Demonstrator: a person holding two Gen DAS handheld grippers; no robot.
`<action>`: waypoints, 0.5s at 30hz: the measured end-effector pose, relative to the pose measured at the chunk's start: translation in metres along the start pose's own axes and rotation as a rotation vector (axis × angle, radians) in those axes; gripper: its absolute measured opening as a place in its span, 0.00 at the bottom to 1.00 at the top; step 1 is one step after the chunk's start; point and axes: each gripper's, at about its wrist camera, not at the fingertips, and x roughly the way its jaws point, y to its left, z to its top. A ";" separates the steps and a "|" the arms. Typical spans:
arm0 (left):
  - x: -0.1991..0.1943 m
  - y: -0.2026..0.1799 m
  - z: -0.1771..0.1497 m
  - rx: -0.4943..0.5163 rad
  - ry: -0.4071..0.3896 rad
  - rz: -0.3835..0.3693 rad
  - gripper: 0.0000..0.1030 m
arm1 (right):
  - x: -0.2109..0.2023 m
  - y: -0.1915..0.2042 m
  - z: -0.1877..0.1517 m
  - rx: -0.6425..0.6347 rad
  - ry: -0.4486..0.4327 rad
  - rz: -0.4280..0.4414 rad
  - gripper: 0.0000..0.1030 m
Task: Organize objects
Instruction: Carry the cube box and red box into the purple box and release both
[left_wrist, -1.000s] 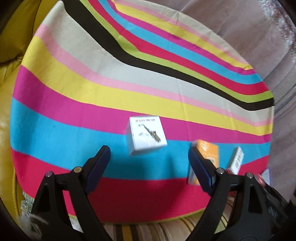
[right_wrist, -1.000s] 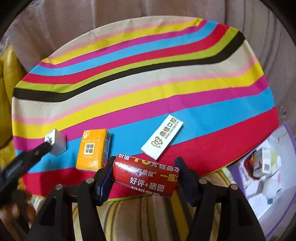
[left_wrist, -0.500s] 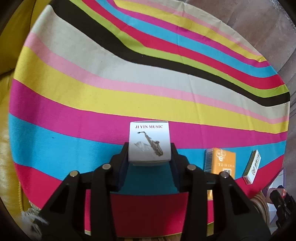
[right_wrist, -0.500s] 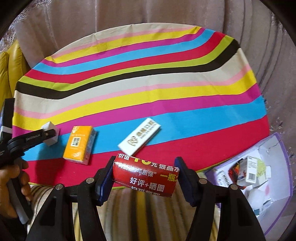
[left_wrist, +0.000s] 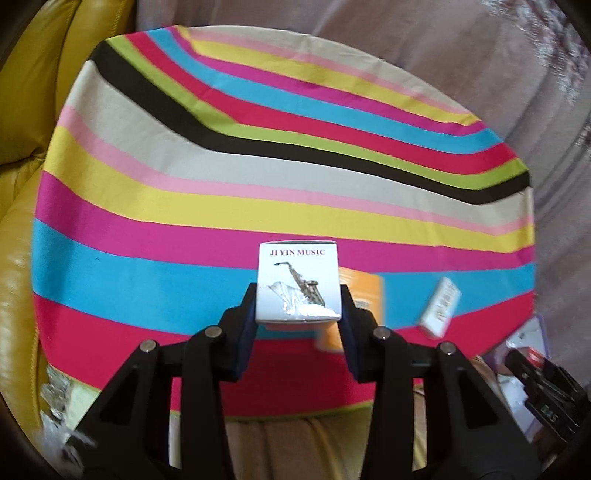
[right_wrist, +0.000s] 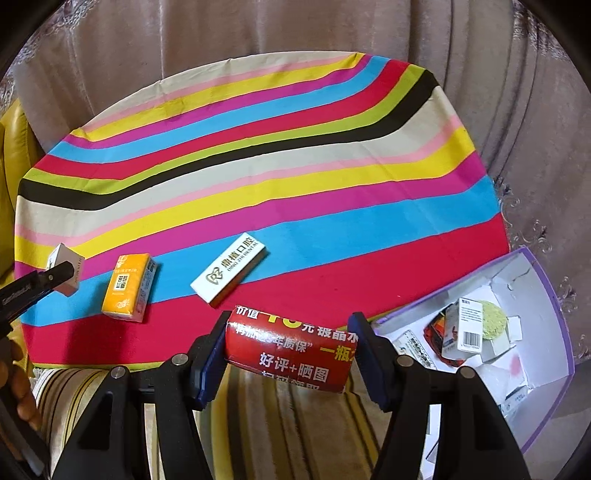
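Behind everything we see a pale curtain (right_wrist: 295, 44), and at the left a yellow seat (left_wrist: 22, 229). Before them stands the round worktop (right_wrist: 258, 155) under a cloth of bright stripes, with a striped cushion (right_wrist: 295, 413) below its near edge.

Off the worktop's right side we find an open box (right_wrist: 546, 332) with a lilac rim, holding small cartons and a yellow-green round pad; its contents are too jumbled for us to name further.

Our right gripper (right_wrist: 288, 350) has its fingers clenched on a red roll (right_wrist: 291, 354) printed with white and yellow characters, held sideways above the near edge of the worktop, just beside the box.

Our left gripper (left_wrist: 297, 306) has its fingers clamped on a white carton (left_wrist: 298, 282) bearing a saxophone picture and the words JI YIN MUSIC. We hold it upright above the blue and pink stripes; in the right wrist view it sits at the far left of the worktop, with a hand (right_wrist: 14, 373) below it.

On the blue stripe lie an orange pack (right_wrist: 128, 288) and, to its right and well apart, a long white carton (right_wrist: 229, 274) set at a slant. Neither touches a gripper.
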 end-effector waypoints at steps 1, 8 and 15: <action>-0.002 -0.007 -0.003 0.007 0.000 -0.012 0.43 | -0.003 -0.003 -0.001 0.003 -0.005 -0.002 0.61; -0.008 -0.066 -0.021 0.096 0.029 -0.135 0.43 | -0.014 -0.028 -0.009 0.043 -0.018 -0.016 0.61; -0.015 -0.122 -0.039 0.200 0.056 -0.229 0.43 | -0.027 -0.065 -0.020 0.095 -0.024 -0.039 0.61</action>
